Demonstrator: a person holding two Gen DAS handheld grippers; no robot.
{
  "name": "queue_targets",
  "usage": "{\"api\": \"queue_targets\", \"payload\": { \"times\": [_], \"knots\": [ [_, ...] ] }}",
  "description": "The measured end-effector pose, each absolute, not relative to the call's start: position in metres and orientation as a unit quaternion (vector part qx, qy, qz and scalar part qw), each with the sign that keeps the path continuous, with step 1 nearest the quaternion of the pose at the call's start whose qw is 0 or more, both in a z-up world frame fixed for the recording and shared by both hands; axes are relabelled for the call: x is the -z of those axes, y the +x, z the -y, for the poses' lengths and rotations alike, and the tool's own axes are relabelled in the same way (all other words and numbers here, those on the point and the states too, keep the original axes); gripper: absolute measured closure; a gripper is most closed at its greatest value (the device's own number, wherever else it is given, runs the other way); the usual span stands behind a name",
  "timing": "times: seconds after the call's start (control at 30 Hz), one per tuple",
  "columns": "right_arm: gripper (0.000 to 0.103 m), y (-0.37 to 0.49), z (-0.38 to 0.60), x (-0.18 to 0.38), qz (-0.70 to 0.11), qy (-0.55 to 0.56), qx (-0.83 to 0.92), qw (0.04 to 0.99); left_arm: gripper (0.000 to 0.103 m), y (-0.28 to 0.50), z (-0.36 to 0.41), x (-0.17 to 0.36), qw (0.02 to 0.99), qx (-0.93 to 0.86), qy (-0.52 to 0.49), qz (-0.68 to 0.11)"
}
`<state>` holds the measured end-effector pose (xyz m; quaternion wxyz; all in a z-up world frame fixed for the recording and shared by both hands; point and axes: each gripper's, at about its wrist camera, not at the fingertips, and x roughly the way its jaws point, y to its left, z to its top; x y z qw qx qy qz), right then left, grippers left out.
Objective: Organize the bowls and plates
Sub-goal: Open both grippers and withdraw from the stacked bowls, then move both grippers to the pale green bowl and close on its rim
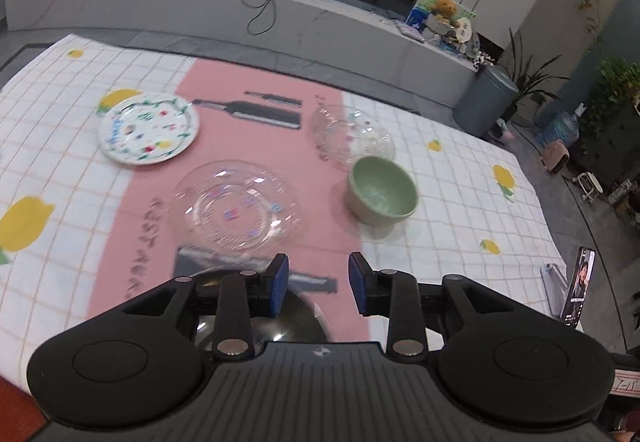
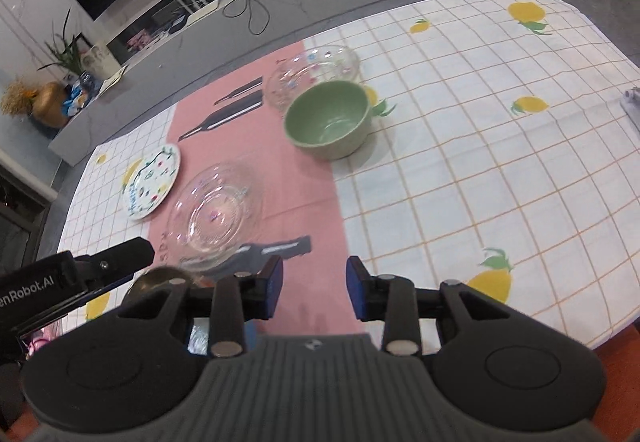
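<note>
A white flowered plate (image 1: 149,128) (image 2: 151,181) lies at the left of the cloth. A clear glass plate (image 1: 237,206) (image 2: 218,210) lies on the pink strip. A clear glass bowl (image 1: 352,135) (image 2: 313,74) sits farther back, touching a green bowl (image 1: 382,194) (image 2: 328,118). A metal bowl (image 1: 256,318) (image 2: 160,278) sits under my left gripper, mostly hidden. My left gripper (image 1: 318,284) is open and empty above the near table edge. My right gripper (image 2: 314,288) is open and empty, near of the glass plate. The left gripper's body (image 2: 72,282) shows at the left of the right wrist view.
The table wears a white checked cloth with lemons (image 1: 460,169) (image 2: 500,161) and a pink centre strip. A phone on a stand (image 1: 580,288) stands at the right edge. A low grey bench (image 1: 280,13) and a grey bin (image 1: 486,101) stand beyond the table.
</note>
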<state>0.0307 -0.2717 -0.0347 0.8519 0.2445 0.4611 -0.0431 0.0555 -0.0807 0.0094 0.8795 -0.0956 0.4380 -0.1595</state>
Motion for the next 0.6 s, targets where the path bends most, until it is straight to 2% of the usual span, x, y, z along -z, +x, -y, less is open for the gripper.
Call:
{"api": "queue_targets", "payload": {
  "times": [0.1, 0.23, 0.43, 0.6],
  "knots": [
    [0.058, 0.042, 0.287, 0.036, -0.457, 0.248, 0.054, 0.852, 0.060, 0.064, 0.095, -0.008, 0.879, 0.160, -0.090, -0.439],
    [0.058, 0.059, 0.306, 0.040, -0.455, 0.256, 0.060, 0.850, 0.061, 0.085, 0.114, -0.005, 0.875, 0.159, -0.072, -0.452],
    [0.055, 0.091, 0.340, 0.053, -0.455, 0.290, 0.072, 0.839, 0.060, 0.126, 0.133, 0.012, 0.853, 0.170, -0.110, -0.480],
    [0.056, 0.124, 0.369, 0.071, -0.462, 0.336, 0.080, 0.817, 0.060, 0.158, 0.161, 0.028, 0.858, 0.150, -0.076, -0.485]
  ]
}}
